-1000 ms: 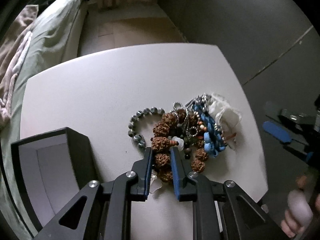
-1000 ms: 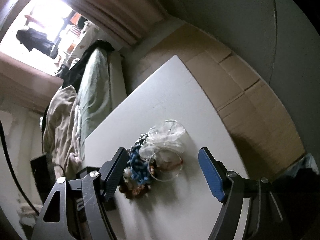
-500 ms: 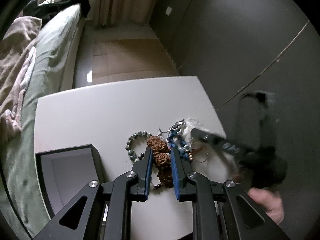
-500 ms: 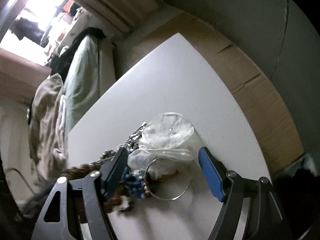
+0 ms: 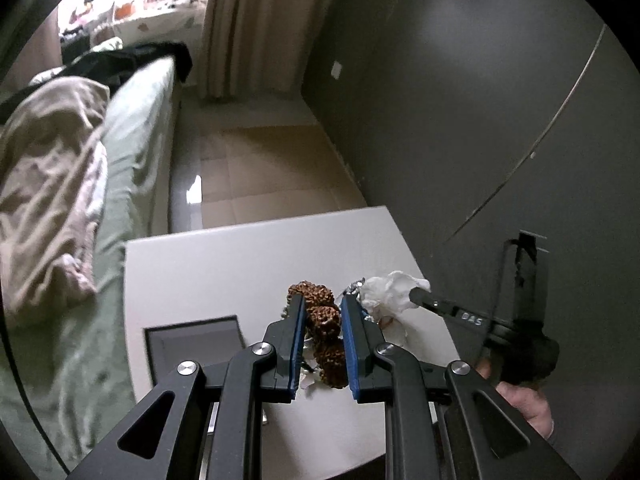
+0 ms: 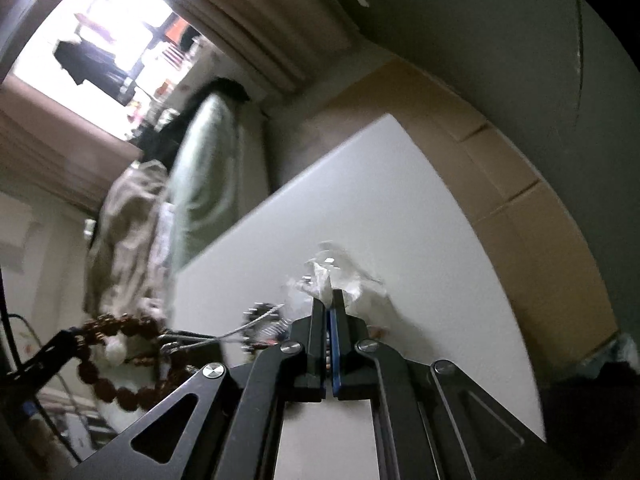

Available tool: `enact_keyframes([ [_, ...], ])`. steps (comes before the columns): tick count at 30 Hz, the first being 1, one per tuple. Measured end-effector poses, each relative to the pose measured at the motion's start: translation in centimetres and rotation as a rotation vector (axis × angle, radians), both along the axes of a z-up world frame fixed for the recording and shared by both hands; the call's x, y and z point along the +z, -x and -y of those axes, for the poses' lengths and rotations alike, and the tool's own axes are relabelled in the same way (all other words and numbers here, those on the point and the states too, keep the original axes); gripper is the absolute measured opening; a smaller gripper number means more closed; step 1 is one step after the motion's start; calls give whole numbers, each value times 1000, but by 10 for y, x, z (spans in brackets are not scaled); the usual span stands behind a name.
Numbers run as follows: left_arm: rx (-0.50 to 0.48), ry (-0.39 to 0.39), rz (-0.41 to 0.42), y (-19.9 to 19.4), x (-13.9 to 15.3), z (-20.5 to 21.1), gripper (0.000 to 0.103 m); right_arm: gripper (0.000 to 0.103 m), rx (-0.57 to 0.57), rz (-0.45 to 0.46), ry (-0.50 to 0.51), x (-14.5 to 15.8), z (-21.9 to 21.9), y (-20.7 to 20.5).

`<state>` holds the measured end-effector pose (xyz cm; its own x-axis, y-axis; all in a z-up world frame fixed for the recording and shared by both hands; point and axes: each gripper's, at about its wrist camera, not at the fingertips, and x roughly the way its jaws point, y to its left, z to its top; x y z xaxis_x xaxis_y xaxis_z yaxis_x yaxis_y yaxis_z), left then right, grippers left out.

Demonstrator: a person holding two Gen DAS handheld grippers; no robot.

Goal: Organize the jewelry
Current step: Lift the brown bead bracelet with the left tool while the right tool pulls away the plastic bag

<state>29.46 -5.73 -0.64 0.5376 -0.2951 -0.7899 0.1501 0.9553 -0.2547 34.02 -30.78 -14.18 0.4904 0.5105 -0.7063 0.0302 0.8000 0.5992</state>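
Left hand-held gripper (image 5: 322, 332) clamped brown bead bracelet (image 5: 320, 320), lifted off table (image 5: 224, 264). Right hand-held gripper (image 6: 329, 304) fully closed on clear plastic bag (image 6: 344, 276) at its tips. Thin chain (image 6: 208, 336) ran taut from bracelet to pile near right gripper. Risk: snagged chain could drag pile or snap. Count: one bracelet, one bag, one open box (image 5: 192, 344) left of left gripper.

The bead bracelet (image 5: 322, 322) looks like rough, knobbly brown seeds, matt and woody, while the bench (image 5: 224, 276) is smooth, matt white. Each tool (image 5: 322, 320) is matt black plastic with bright metal screw heads and blue pads — the crumpled pouch (image 5: 390, 292) beside it looks like thin white cloth or film. The floor (image 5: 256, 184) tiles are glossy; the bed (image 5: 132, 128) cover is soft green cloth.
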Motion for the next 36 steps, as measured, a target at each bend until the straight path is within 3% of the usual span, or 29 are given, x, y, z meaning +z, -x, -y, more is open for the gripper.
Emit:
enact_keyframes([
  [9,48,3,77,23,35,-27,19,4,45,157,-174,37,-7,15],
  [19,111,9,150,50,66,-58,19,4,174,277,-244,77,-47,27],
  [26,175,6,168,66,70,-88,19,4,286,287,-250,94,-96,27],
  [34,251,11,157,77,62,-125,19,4,455,235,-242,84,-176,28],
  [35,257,11,154,78,61,-127,19,5,479,226,-236,81,-185,30],
  [36,263,7,149,78,59,-130,19,13,504,212,-231,75,-193,30],
])
